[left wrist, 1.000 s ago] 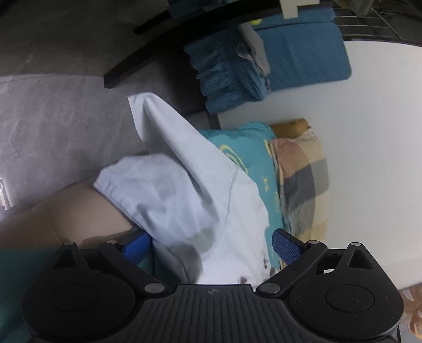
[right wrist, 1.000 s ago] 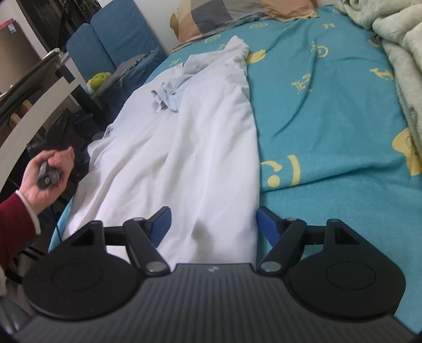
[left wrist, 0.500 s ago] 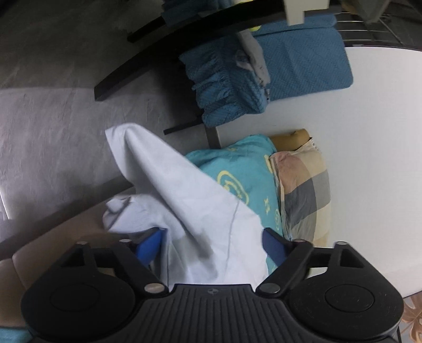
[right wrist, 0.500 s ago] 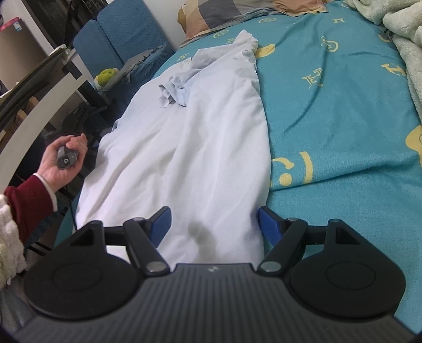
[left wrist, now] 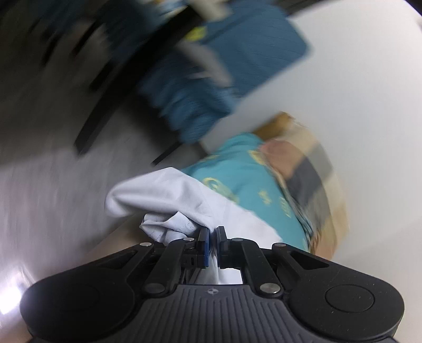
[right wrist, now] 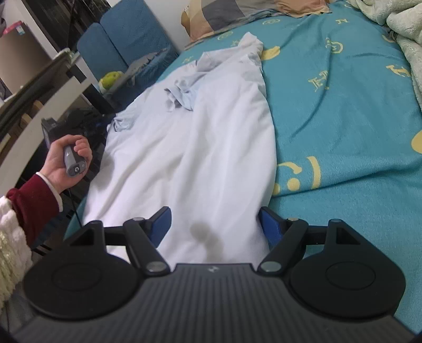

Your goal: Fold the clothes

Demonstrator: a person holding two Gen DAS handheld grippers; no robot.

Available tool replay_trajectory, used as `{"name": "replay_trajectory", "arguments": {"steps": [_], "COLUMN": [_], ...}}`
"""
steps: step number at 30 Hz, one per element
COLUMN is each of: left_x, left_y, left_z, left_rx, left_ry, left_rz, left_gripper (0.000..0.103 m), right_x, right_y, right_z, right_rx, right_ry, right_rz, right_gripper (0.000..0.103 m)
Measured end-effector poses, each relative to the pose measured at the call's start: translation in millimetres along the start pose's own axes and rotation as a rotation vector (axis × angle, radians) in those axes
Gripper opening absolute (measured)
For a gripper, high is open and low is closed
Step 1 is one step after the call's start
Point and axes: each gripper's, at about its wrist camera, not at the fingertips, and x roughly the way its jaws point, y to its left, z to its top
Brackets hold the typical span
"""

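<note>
Left wrist view: left gripper (left wrist: 213, 238), apart a moment ago, now clamps the pale shirt (left wrist: 168, 195) edge; right gripper (right wrist: 215, 221) stays apart, fold starting

Bed (right wrist: 343, 110) carried everything, covered by a teal sheet with yellow letter and smiley prints. Pale blue shirt (right wrist: 200, 147) lay spread lengthwise on the sheet's left part, collar end toward the pillow, left edge hanging over the bed's side. Checked pillow (right wrist: 224, 13) sat at the head end, touching the sheet. Fluffy pale green blanket (right wrist: 395, 31) was bunched along the far right edge. Left wrist view was motion-blurred; same shirt (left wrist: 171, 195), sheet and pillow (left wrist: 311, 184) recognisable.
</note>
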Motion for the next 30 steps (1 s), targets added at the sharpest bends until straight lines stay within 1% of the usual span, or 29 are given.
{"name": "replay_trajectory", "arguments": {"steps": [4, 6, 7, 8, 12, 14, 16, 18, 19, 20, 21, 23, 24, 25, 26, 27, 28, 30], "left_x": [-19, -22, -21, -21, -6, 8, 24, 38, 43, 46, 46, 47, 46, 41, 34, 28, 22, 11], "left_y": [-71, -110, -130, -147, -196, -213, -225, -231, -233, -232, -228, -221, -218, -214, -210, -205, -200, -190], "left_z": [-12, -29, -38, -47, -85, -113, -144, -177, -193, -205, -211, -224, -229, -229, -227, -223, -216, -199], "left_rx": [0.286, 0.454, 0.522, 0.577, 0.709, 0.802, 0.889, 0.971, 1.003, 1.016, 1.015, 1.012, 1.010, 0.998, 0.977, 0.946, 0.901, 0.807], "left_ry": [-0.039, -0.053, -0.052, -0.049, -0.027, 0.020, 0.098, 0.168, 0.201, 0.225, 0.238, 0.263, 0.269, 0.263, 0.258, 0.253, 0.248, 0.221], "left_rz": [-0.003, 0.003, 0.005, 0.005, 0.016, 0.006, -0.026, -0.040, -0.043, -0.048, -0.055, -0.067, -0.073, -0.078, -0.085, -0.096, -0.111, -0.134], "left_gripper": [0.005, 0.005, 0.005, 0.005, 0.005, 0.005, 0.006, 0.007, 0.010, 0.019, 0.026, 0.053, 0.058, 0.065, 0.070, 0.072, 0.076, 0.078], "right_x": [-4, -6, -6, -7, -6, -6, -7, -8, -7, -6, -5, -4, -3, -4, -4, -5, -6, -7], "right_y": [0, -1, -2, -4, -13, -18, -22, -26, -28, -30, -32, -35, -36, -36, -37, -36, -35, -33], "right_z": [2, 3, 4, 5, 6, 6, 8, 9, 10, 11, 12, 12, 12, 12, 13, 13, 13, 13], "right_rx": [0.017, 0.028, 0.037, 0.048, 0.105, 0.133, 0.154, 0.172, 0.179, 0.187, 0.197, 0.219, 0.227, 0.230, 0.232, 0.234, 0.232, 0.228], "right_ry": [-0.018, -0.024, -0.028, -0.032, -0.029, -0.029, -0.038, -0.048, -0.050, -0.050, -0.047, -0.041, -0.039, -0.040, -0.042, -0.043, -0.043, -0.047], "right_rz": [0.023, 0.033, 0.037, 0.040, 0.048, 0.054, 0.056, 0.058, 0.056, 0.055, 0.055, 0.062, 0.065, 0.068, 0.071, 0.074, 0.079, 0.088], "right_gripper": [0.076, 0.076, 0.076, 0.076, 0.076, 0.076, 0.076, 0.076, 0.076, 0.076, 0.076, 0.076, 0.076, 0.076, 0.076, 0.076, 0.076, 0.076]}}
